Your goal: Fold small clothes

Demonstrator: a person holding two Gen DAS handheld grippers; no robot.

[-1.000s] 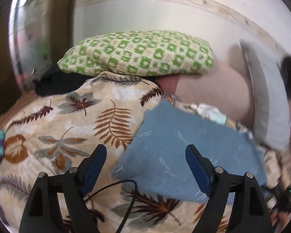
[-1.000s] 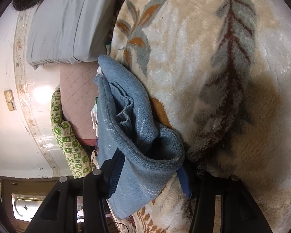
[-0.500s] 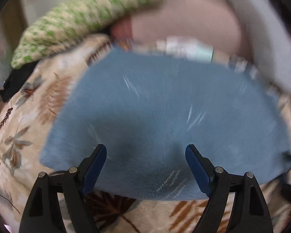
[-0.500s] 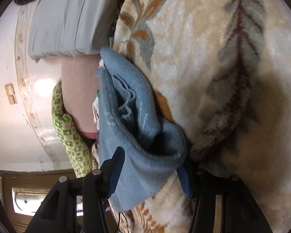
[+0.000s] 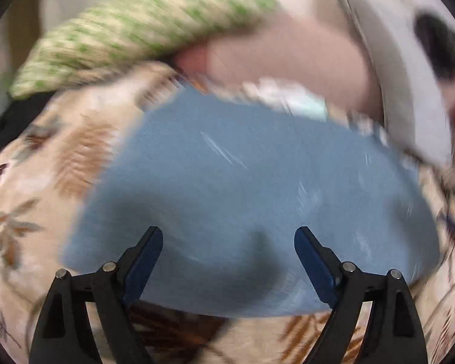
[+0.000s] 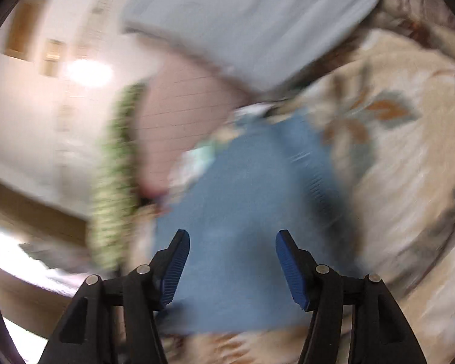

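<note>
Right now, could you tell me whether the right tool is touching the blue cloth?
Apart: in the right wrist view the right tool stands open above the blue cloth, nothing between its pads, its jaws having just opened.

We are finding no text, label, brand, number or sign that we can read in either wrist view; both views are smeared by motion blur.
</note>
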